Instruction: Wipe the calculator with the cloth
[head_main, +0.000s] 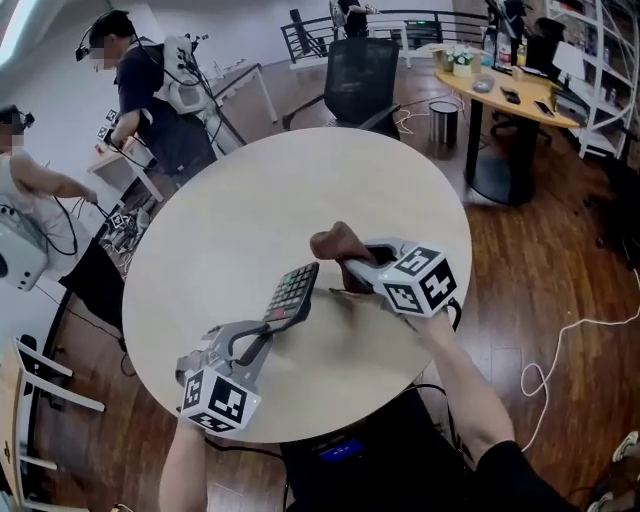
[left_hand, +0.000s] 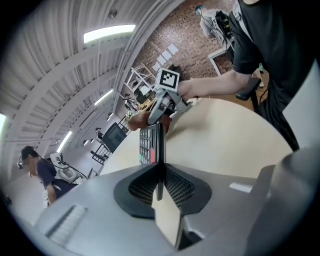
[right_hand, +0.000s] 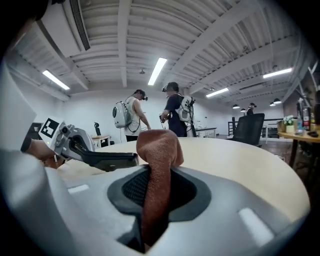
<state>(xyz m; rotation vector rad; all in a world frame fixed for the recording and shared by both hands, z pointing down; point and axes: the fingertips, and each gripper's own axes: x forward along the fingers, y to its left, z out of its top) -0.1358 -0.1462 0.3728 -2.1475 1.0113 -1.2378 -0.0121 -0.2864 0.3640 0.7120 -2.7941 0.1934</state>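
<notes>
Left hand-held gripper (left_hand: 159, 175): jaws pinched tight on near edge of calculator (head_main: 292, 293), held out over round surface (head_main: 200, 230). Right hand-held gripper (right_hand: 156, 192): jaws clamped on brown cloth (right_hand: 159, 147), bunched top poking up just beside calculator's far end. Marker cube (head_main: 425, 280) on right one: black-white squares. Calculator key print too small to read.
</notes>
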